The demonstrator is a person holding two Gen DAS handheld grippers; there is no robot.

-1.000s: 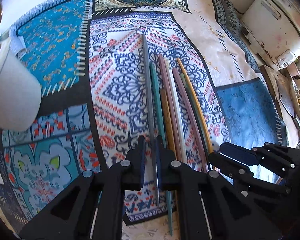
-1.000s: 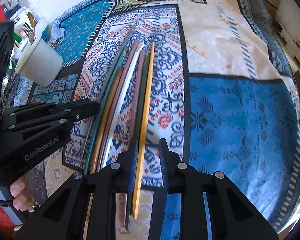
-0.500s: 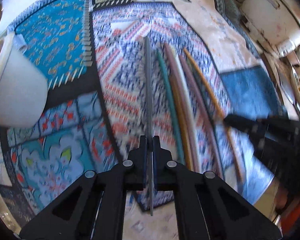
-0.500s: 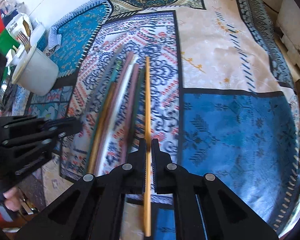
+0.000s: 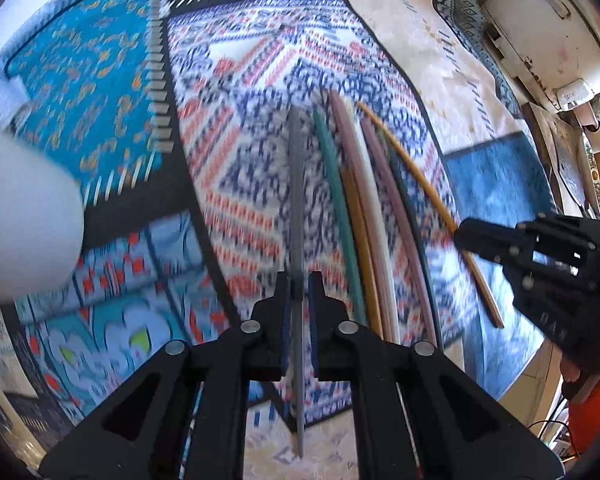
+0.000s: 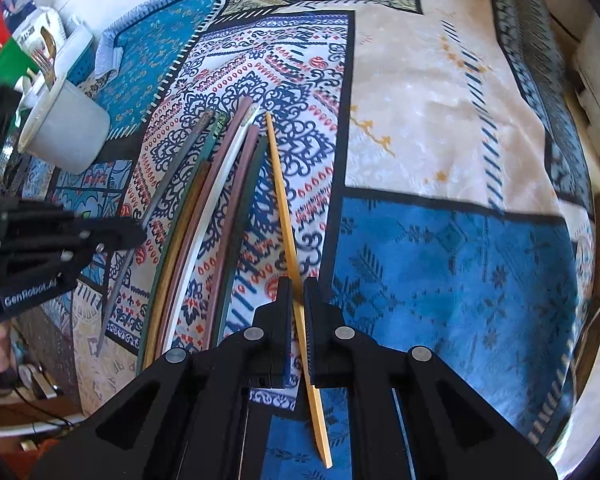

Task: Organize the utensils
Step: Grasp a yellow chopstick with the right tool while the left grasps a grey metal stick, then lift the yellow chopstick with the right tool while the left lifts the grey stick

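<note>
Several coloured chopsticks [image 5: 370,216] lie side by side on the patterned tablecloth [image 5: 240,184]; they also show in the right wrist view [image 6: 216,192]. My left gripper [image 5: 299,280] is shut on a grey chopstick [image 5: 297,184], lifted off the row's left side. My right gripper [image 6: 296,286] is shut on a yellow chopstick [image 6: 281,184], lifted off the row's right side; it also shows in the left wrist view [image 5: 424,184]. A white utensil cup [image 6: 66,132] holding forks stands at the left.
The white cup [image 5: 24,216] is close on the left in the left wrist view. A white appliance [image 5: 548,28] stands at the back right. The table's front edge lies just below both grippers. Red and green boxes [image 6: 4,56] sit behind the cup.
Both grippers closed, the left on the grey chopstick and the right on the yellow one. Both sticks lifted and drew apart from the row.
</note>
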